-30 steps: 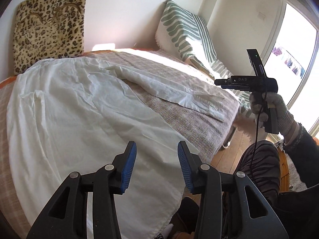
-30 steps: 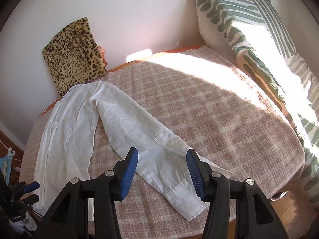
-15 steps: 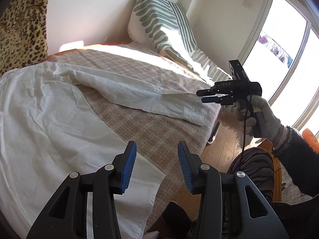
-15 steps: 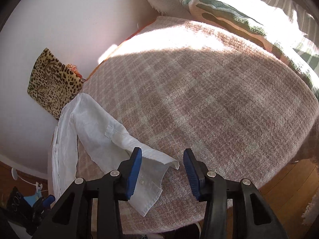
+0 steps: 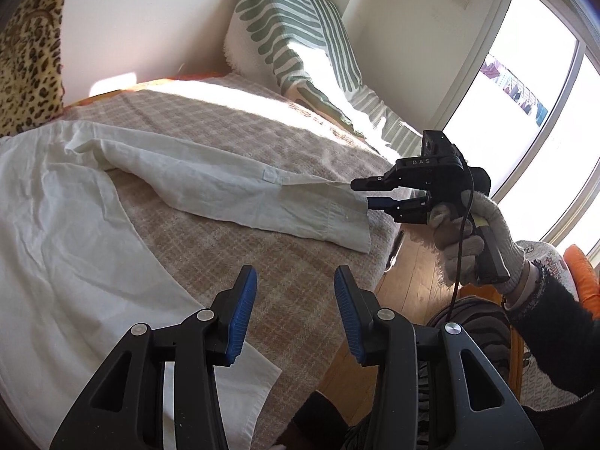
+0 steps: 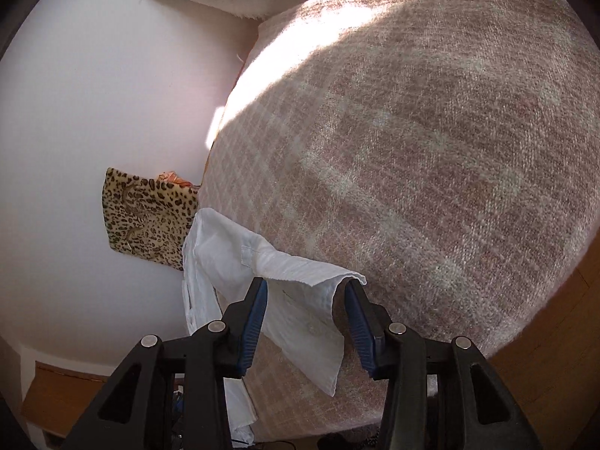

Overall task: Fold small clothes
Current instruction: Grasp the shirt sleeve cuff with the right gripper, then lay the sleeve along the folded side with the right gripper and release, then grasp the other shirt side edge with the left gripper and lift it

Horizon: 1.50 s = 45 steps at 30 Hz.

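White shirt on the bed, sleeve stretched rightward

Your left gripper (image 5: 295,313) hovers, jaws spread, over the crumpled white cotton shirt (image 5: 67,232) on the pink checked woollen blanket (image 5: 300,273); its long sleeve (image 5: 232,187) points right, cuff (image 6: 311,300) between your right gripper's (image 6: 306,324) spread jaws.

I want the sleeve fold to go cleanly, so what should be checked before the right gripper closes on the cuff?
1. Cuff between the right gripper fingers: ok.
2. Right jaws open: ok.
3. Single layer only in the bite: cannot tell.
4. Left gripper open and holding nothing: ok.
5. Shirt body flat on the plaid blanket: not ok, wrinkled.
6. Sleeve free to swing over: ok.
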{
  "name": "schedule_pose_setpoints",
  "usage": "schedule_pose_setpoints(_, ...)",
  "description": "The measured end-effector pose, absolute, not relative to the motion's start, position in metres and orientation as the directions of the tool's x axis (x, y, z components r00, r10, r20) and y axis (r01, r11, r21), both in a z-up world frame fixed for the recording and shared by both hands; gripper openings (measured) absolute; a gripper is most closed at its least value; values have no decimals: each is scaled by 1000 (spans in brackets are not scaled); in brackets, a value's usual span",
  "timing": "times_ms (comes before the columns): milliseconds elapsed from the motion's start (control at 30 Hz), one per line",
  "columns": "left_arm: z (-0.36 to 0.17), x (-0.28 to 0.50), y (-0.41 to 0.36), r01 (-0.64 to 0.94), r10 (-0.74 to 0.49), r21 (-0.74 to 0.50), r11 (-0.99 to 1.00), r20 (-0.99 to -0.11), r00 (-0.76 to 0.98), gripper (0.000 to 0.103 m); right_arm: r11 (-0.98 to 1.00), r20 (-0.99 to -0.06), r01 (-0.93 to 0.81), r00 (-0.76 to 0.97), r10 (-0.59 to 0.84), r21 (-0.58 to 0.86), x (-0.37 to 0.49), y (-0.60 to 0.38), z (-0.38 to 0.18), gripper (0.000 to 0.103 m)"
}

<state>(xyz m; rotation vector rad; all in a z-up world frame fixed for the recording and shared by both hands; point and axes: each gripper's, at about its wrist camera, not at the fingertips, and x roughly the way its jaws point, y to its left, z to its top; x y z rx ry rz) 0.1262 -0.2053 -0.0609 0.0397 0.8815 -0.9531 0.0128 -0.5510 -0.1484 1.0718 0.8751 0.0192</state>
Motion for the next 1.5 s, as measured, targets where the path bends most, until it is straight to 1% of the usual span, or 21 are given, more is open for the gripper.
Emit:
schedule_pose_setpoints(33, -60, 129, -205, 719, -692, -339, 607, -670, 268, 42, 555, -637, 382, 664, 391, 739, 16, -546, -145, 20)
schedule_pose_setpoints(67, -60, 133, -205, 715, -695, -349, 606, -669, 262, 42, 617, -675, 381, 647, 354, 688, 19, -539, -140, 17)
schedule_pose_setpoints(100, -60, 136, -204, 711, -700, -363, 603, -668, 252, 42, 684, -711, 374, 633, 306, 627, 23, -530, -133, 9)
schedule_pose_setpoints(133, -60, 140, -205, 704, -706, -381, 600, -666, 241, 42, 748, -736, 350, 624, 263, 564, 26, -519, -125, 5)
schedule_pose_setpoints(200, -61, 150, -204, 680, -711, -414, 605, -665, 228, 42, 854, -761, 280, 621, 188, 440, 28, -494, -107, 1)
schedule_pose_setpoints(267, -63, 160, -204, 653, -724, -456, 605, -656, 212, 42, 946, -770, 178, 630, 102, 272, 28, -463, -90, 0)
schedule_pose_setpoints(333, -63, 170, -204, 626, -740, -496, 602, -641, 204, 42, 992, -769, 61, 637, 45, 109, 26, -430, -78, 0)
schedule_pose_setpoints(400, -64, 181, -206, 598, -757, -539, 593, -627, 185, 42, 999, -765, -48, 644, 12, -25, 16, -402, -73, 0)
schedule_pose_setpoints(567, -64, 204, -212, 533, -797, -635, 559, -588, 136, 42, 940, -752, -239, 659, -27, -243, -2, -344, -79, 0)
schedule_pose_setpoints(600, -67, 207, -214, 515, -805, -657, 551, -582, 117, 48, 927, -754, -271, 657, -21, -261, 4, -328, -81, 0)
schedule_pose_setpoints(633, -70, 210, -218, 498, -810, -678, 541, -579, 93, 56, 922, -760, -291, 649, -5, -254, 4, -322, -84, 0)
schedule_pose_setpoints(667, -75, 212, -222, 481, -814, -697, 532, -577, 65, 58, 924, -767, -301, 641, 12, -238, 6, -319, -86, 0)
schedule_pose_setpoints(833, -100, 217, -235, 397, -803, -741, 541, -596, -20, 58, 912, -761, -355, 644, 80, -204, 5, -314, -88, 0)
schedule_pose_setpoints(933, -108, 217, -237, 363, -811, -764, 533, -584, -39, 58, 899, -783, -406, 608, 132, -164, 6, -310, -94, 0)
schedule_pose_setpoints(1067, -117, 217, -237, 359, -783, -744, 564, -619, -54, 58, 890, -802, -434, 576, 158, -137, 6, -307, -100, 1)
schedule_pose_setpoints(1133, -120, 215, -234, 365, -773, -737, 569, -631, -67, 58, 892, -809, -439, 561, 176, -111, 8, -309, -102, 8)
schedule_pose_setpoints(1200, -122, 212, -235, 387, -742, -705, 595, -666, -72, 58, 886, -813, -458, 541, 214, -72, 8, -310, -103, 12)
schedule_pose_setpoints(1267, -125, 210, -233, 391, -745, -709, 587, -662, -81, 58, 874, -815, -485, 522, 251, -41, 8, -309, -104, 14)
schedule_pose_setpoints(1300, -126, 208, -231, 398, -746, -704, 588, -662, -69, 56, 869, -820, -493, 509, 260, -30, 8, -309, -105, 16)
schedule_pose_setpoints(1400, -129, 205, -228, 420, -741, -684, 597, -671, -39, 55, 858, -831, -513, 472, 293, 11, 8, -312, -105, 17)
schedule_pose_setpoints(1500, -132, 205, -227, 410, -749, -690, 596, -662, -25, 55, 864, -807, -499, 482, 341, 67, 8, -335, -92, 24)
